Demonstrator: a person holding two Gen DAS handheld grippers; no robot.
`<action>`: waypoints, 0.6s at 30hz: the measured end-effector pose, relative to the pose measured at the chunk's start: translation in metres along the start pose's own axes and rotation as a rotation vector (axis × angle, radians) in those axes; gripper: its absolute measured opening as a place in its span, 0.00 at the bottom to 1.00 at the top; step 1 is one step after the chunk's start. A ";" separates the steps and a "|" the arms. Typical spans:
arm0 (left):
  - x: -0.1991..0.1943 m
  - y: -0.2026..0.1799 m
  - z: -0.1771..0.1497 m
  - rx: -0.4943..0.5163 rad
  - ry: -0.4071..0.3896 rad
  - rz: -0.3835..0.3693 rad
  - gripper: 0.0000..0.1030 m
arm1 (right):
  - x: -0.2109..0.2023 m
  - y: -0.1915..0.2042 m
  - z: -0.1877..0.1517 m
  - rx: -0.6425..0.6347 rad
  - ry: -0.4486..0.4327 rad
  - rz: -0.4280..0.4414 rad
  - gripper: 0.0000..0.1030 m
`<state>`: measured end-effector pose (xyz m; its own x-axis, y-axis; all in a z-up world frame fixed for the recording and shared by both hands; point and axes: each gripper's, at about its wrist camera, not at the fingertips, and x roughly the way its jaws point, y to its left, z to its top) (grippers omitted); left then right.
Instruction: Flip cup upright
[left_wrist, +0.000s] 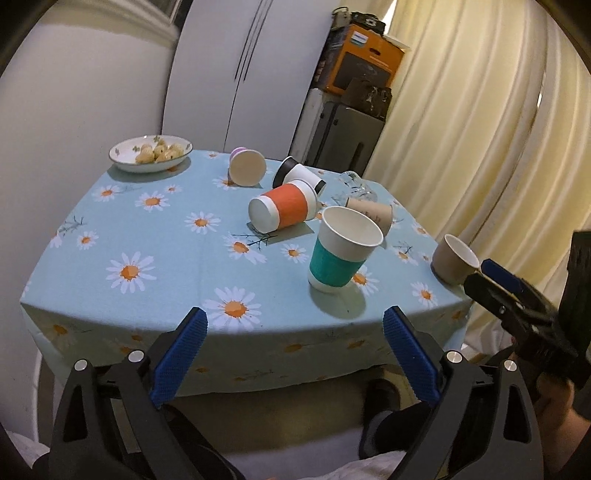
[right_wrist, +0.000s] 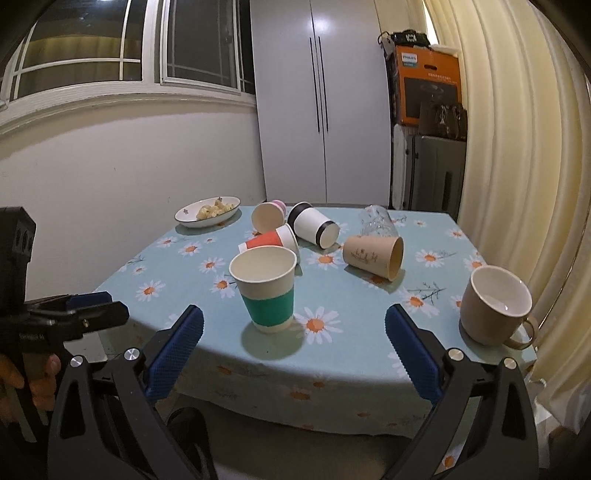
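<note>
Both claws, left gripper (left_wrist: 295, 325) and right gripper (right_wrist: 294, 323), hang spread and empty; probably best pinching the orange cup (left_wrist: 284, 210) mid-sleeve, then tipping gently.

left gripper (left_wrist: 295, 326): jaws wide apart, empty, short of table edge
teal cup (left_wrist: 341, 250): upright, near front edge
orange cup (left_wrist: 282, 208): on its side, base toward camera
beige mug (left_wrist: 454, 260): upright, right edge
right gripper (left_wrist: 489, 277): beside mug

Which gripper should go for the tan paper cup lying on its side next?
Probably the right gripper. The tan paper cup lies right of centre in its view, nearer than to the left gripper, which would have to reach past the upright teal-banded paper cup. Both are open and empty.
</note>
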<state>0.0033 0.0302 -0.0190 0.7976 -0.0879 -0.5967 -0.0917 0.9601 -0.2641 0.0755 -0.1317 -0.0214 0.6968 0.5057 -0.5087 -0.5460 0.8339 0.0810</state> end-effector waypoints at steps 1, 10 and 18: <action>-0.001 -0.002 -0.001 0.011 -0.003 0.001 0.91 | -0.001 -0.001 0.000 0.000 0.005 0.006 0.95; -0.004 -0.015 -0.005 0.078 -0.025 0.016 0.93 | -0.008 -0.002 -0.002 -0.032 0.022 0.009 0.95; -0.003 -0.022 -0.010 0.098 -0.020 0.027 0.93 | -0.012 0.000 -0.007 -0.055 0.037 0.002 0.95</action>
<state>-0.0030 0.0072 -0.0188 0.8077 -0.0574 -0.5868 -0.0553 0.9835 -0.1722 0.0644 -0.1391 -0.0211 0.6787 0.4979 -0.5399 -0.5729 0.8189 0.0351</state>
